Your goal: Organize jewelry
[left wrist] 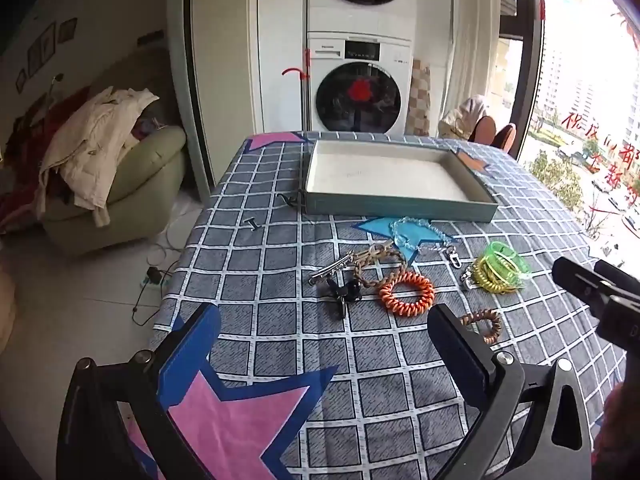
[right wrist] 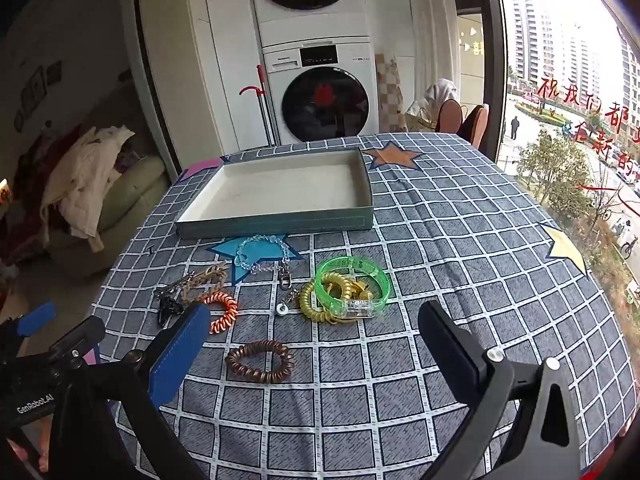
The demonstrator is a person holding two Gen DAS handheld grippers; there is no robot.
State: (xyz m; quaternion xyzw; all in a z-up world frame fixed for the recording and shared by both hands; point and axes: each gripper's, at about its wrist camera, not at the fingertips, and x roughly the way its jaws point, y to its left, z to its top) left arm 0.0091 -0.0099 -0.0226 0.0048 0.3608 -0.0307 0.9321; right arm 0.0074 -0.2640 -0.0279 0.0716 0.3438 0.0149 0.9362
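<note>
In the left wrist view, we find the left gripper (left wrist: pixel 320 344) held above a table covered with a grey-blue checked cloth (left wrist: pixel 280 336) bearing coloured stars. Its jaws stand wide apart with nothing between them. Beyond the fingertips lies the jewelry, loose on the cloth: an orange coiled spiral band (left wrist: pixel 406 294), a brown braided cord loop (left wrist: pixel 376 260) touching it, a silver bar clip (left wrist: pixel 330 269), a small black claw clip (left wrist: pixel 344 294), a clear blue beaded chain with a metal clasp (left wrist: pixel 416 234), a transparent green plastic bangle (left wrist: pixel 506 264) resting on a yellow coiled band (left wrist: pixel 490 282), and a brown coiled spiral band (left wrist: pixel 486 324) just beside the right finger. A shallow rectangular teal tray with a white lining (left wrist: pixel 396 204) sits farther back, with no jewelry in it. The right gripper (left wrist: pixel 600 284) enters at the right edge.

In the right wrist view, we find the right gripper (right wrist: pixel 316 340) likewise above the cloth, jaws wide apart and gripping nothing. The brown coiled spiral band (right wrist: pixel 260 362) lies between the two fingers as seen, flat on the cloth. The green bangle (right wrist: pixel 352 280) and yellow coil (right wrist: pixel 316 300) lie beyond it; the orange coil (right wrist: pixel 224 312) is partly hidden by the blue-padded finger. The teal tray (right wrist: pixel 276 224) is behind, holding none of the pieces. Part of the left gripper (right wrist: pixel 36 320) shows at the left edge.
</note>
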